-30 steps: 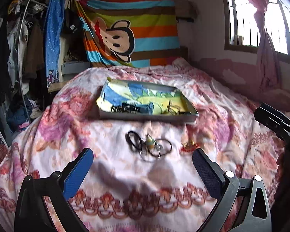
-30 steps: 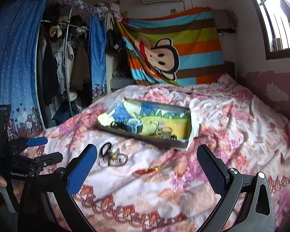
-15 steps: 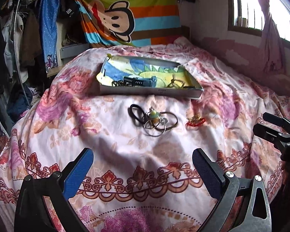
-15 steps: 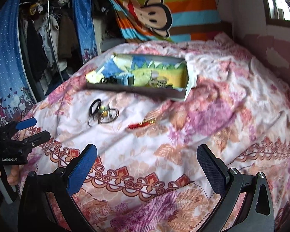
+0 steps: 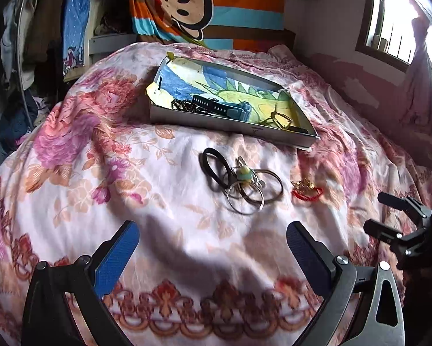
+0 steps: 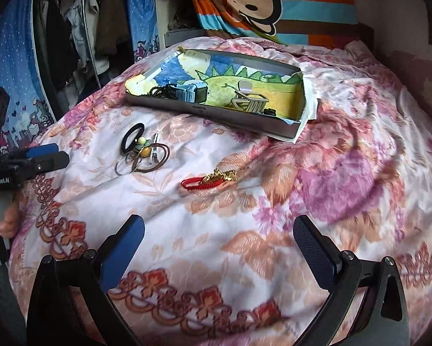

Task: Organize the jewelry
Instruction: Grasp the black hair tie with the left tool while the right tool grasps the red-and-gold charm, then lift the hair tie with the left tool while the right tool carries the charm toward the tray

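Both the left gripper (image 5: pixel 213 248) and the right gripper (image 6: pixel 218 239) are held wide and empty above the bed (image 6: pixel 345 150), presumably ready to pick. The bangles and hair ties (image 5: pixel 239 181) and the red bracelet (image 6: pixel 207 180) are left loose just before the tray (image 5: pixel 230 124), where some pieces are already gathered.
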### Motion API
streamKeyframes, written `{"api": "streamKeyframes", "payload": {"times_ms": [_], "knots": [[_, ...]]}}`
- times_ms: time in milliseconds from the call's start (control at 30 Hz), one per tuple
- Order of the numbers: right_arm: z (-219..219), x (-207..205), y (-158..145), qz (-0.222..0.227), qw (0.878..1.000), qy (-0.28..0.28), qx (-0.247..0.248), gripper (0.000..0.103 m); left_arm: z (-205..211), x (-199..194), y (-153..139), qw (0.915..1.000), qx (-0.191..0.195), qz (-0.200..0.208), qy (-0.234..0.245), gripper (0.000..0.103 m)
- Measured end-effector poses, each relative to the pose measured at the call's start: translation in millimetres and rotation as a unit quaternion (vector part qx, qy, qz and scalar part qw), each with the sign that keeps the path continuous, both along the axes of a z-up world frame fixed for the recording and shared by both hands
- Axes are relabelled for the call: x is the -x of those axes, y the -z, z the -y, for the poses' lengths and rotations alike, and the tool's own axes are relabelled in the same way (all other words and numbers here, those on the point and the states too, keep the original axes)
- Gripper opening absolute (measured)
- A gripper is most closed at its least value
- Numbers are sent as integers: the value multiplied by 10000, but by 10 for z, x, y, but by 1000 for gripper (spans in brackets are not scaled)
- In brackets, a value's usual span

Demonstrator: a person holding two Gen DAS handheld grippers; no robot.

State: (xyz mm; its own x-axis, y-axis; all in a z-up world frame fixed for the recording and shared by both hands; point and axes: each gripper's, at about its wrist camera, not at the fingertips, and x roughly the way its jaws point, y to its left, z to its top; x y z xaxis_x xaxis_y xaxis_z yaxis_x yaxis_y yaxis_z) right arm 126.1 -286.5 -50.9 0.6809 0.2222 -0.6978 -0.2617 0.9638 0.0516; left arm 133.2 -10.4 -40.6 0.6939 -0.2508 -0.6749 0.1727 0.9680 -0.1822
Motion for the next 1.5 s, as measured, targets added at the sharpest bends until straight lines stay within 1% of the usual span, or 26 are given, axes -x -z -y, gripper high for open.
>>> {"api": "streamKeyframes", "payload": {"times_ms": [167, 300, 333, 367, 400, 433, 467, 500, 533, 567, 600, 633, 667, 700, 767, 800, 867, 900, 967, 1033, 1100, 1167, 1200, 1267, 1367, 1500], "knots": [[24, -235, -9, 127, 9999, 17, -68, 101, -31, -241, 26, 10000, 50, -66, 28, 103], [100, -480, 29, 103, 9994, 199, -261, 101, -59, -404, 48, 9993, 317, -129, 127, 102], [117, -532, 45, 78, 9992, 232, -311, 101, -53, -443, 54, 9991, 361, -134, 159, 99], [133, -587, 63, 52, 9990, 271, -364, 101, -44, -491, 60, 9990, 393, -139, 189, 93], [147, -640, 82, 23, 9986, 307, -422, 98, -29, -560, 72, 9988, 408, -158, 229, 90], [155, -697, 100, -18, 9983, 328, -487, 96, -20, -602, 79, 9987, 407, -170, 250, 85], [160, -749, 123, -59, 9980, 331, -544, 89, -1, -679, 101, 9985, 412, -202, 283, 80], [161, -794, 146, -108, 9976, 326, -594, 81, 13, -734, 121, 9983, 435, -237, 315, 77], [154, -850, 167, -162, 9974, 303, -639, 78, 21, -774, 135, 9980, 459, -268, 339, 72], [149, -891, 187, -187, 9973, 288, -642, 72, 37, -847, 170, 9973, 525, -348, 385, 66], [132, -934, 205, -214, 9974, 258, -633, 66, 45, -891, 189, 9968, 566, -400, 406, 64], [115, -969, 221, -244, 9975, 227, -623, 63, 45, -934, 210, 9963, 604, -450, 418, 59], [103, -1002, 237, -284, 9975, 192, -615, 57, 49, -980, 236, 9957, 647, -510, 424, 55], [81, -1030, 255, -333, 9976, 154, -591, 51, 43, -1030, 265, 9950, 703, -584, 413, 53], [43, -1062, 289, -430, 9976, 66, -539, 42, 15, -1109, 318, 9934, 822, -716, 351, 47], [36, -1073, 302, -479, 9975, 27, -522, 39, 1, -1132, 335, 9928, 874, -753, 321, 45], [-17, -1081, 349, -602, 9971, -73, -455, 38, -34, -1170, 367, 9918, 964, -800, 248, 37], [-30, -1083, 368, -670, 9968, -109, -415, 38, -44, -1191, 387, 9916, 968, -835, 192, 35], [-89, -1083, 412, -809, 9960, -215, -308, 38, -36, -1220, 417, 9921, 876, -888, 138, 27], [-149, -1088, 446, -935, 9952, -272, -130, 38, -33, -1230, 427, 9927, 790, -896, 145, 25], [-183, -1079, 462, -988, 9944, -366, -58, 38, 0, -1225, 430, 9934, 687, -900, 171, 21], [-221, -1063, 480, -1008, 9939, -437, 63, 36, 41, -1225, 439, 9935, 591, -948, 209, 13], [-241, -1062, 489, -1015, 9937, -465, 111, 32, 59, -1224, 450, 9937, 531, -963, 215, 11], [-249, -1061, 493, -1047, 9932, -493, 91, 28, 89, -1218, 457, 9940, 443, -973, 223, 9], [-202, -1073, 485, -1119, 9927, -442, -119, 21, 123, -1207, 461, 9942, 376, -982, 246, 7], [-149, -1082, 500, -1158, 9922, -361, -298, 19, 91, -1183, 462, 9936, 438, -1009, 250, 5]]}}
